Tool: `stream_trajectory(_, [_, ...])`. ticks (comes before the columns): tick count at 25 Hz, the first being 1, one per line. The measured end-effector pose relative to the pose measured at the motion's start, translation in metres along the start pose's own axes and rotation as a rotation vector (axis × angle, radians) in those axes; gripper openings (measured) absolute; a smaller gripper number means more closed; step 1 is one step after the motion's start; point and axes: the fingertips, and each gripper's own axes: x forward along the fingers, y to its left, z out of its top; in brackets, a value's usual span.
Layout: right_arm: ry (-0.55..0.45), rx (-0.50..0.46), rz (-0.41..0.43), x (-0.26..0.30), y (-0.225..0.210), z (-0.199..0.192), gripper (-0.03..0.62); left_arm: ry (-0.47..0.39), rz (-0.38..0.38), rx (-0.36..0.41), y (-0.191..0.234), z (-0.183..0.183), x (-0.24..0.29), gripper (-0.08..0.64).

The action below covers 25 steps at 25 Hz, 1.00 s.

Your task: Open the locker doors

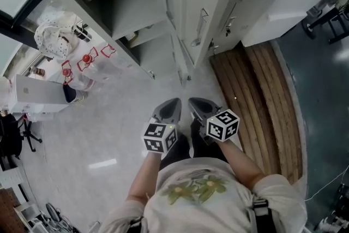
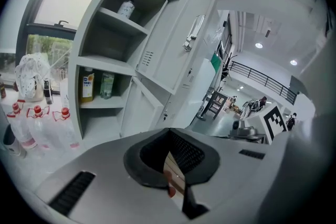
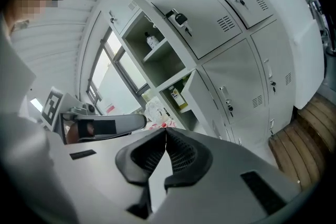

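Locker doors (image 1: pixel 191 3) beyond left tongs (image 1: pixel 175 101) and right tongs (image 1: pixel 191 101), both clenched empty, abreast.

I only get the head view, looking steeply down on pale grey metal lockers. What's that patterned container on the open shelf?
Observer: In the left gripper view it's a white pump bottle.
Operator: Anything lower down?
Observer: A yellow bottle beside a green bottle.
Operator: Any keys about?
Observer: The right gripper view shows a black key fob hanging at the lock of a shut upper door.
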Motion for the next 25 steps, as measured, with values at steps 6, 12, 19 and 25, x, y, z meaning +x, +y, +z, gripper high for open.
stream_trajectory(6, [-0.022, -0.03, 0.003, -0.01, 0.018, 0.01, 0.029, -0.016, -0.027, 0.083, -0.012, 0.009, -0.013, 0.029])
stream_trajectory(12, [-0.074, -0.047, -0.026, -0.023, 0.031, 0.022, 0.031, -0.035, -0.055, 0.059, -0.016, 0.019, -0.029, 0.029])
stream_trajectory(19, [-0.135, -0.069, -0.093, -0.038, 0.035, 0.021, 0.031, -0.038, -0.111, 0.105, -0.027, 0.017, -0.037, 0.029])
stream_trajectory(25, [-0.171, -0.097, -0.124, -0.059, 0.029, 0.036, 0.029, -0.047, -0.143, 0.133, -0.048, 0.021, -0.036, 0.029])
